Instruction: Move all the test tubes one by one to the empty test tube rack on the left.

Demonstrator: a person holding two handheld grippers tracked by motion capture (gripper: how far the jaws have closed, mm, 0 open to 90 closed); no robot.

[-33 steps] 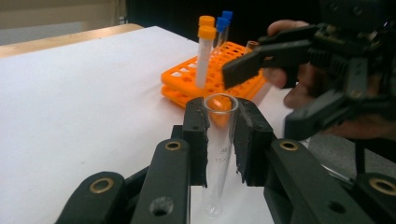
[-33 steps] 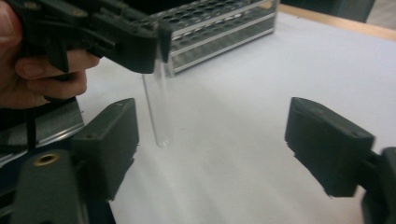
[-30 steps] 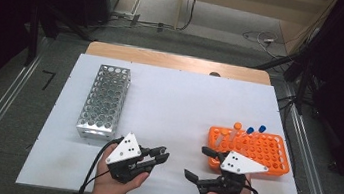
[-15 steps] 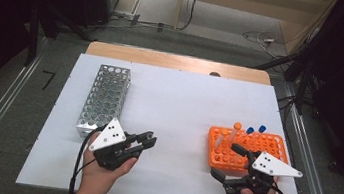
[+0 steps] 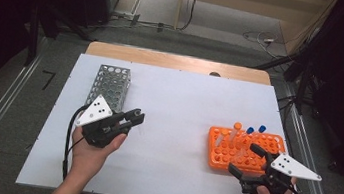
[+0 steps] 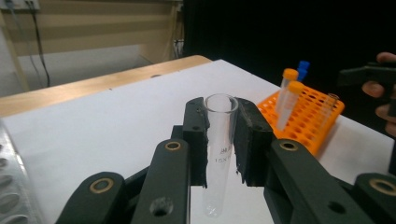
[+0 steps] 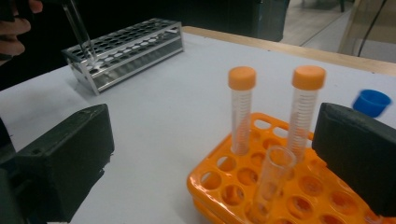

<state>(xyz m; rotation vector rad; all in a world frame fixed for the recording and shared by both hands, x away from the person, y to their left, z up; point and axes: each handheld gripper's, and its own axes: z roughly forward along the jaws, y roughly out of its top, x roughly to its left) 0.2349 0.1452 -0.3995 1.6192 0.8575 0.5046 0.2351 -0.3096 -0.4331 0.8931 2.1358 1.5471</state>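
When looking for the glass test tube (image 6: 218, 149), find it upright in the left tool (image 5: 134, 117), pads drawn narrow on its upper part, open rim showing above them. Hangs over the near-left worktop (image 5: 184, 103), close by the near end of the metal rack (image 5: 109, 86).

Compare a second back: both tools close together at the near middle, now well apart. Carried left with the tube on one side; drawn back to the orange rack (image 5: 246, 149) at the near right on the other. Has just been opening there, the right tool (image 5: 243, 158), now wide and pressing on nothing, with an uncapped tube (image 7: 273, 182) in that rack standing loose between its pads, beside two orange-capped tubes (image 7: 242, 109).

Suggests a transfer between racks, with seating in a metal-rack hole probably next.

Hard to pick out from above: the clear held tube. Cut off at the left gripper view's edge: the metal rack. Blurred: a blue cap (image 7: 371, 102).
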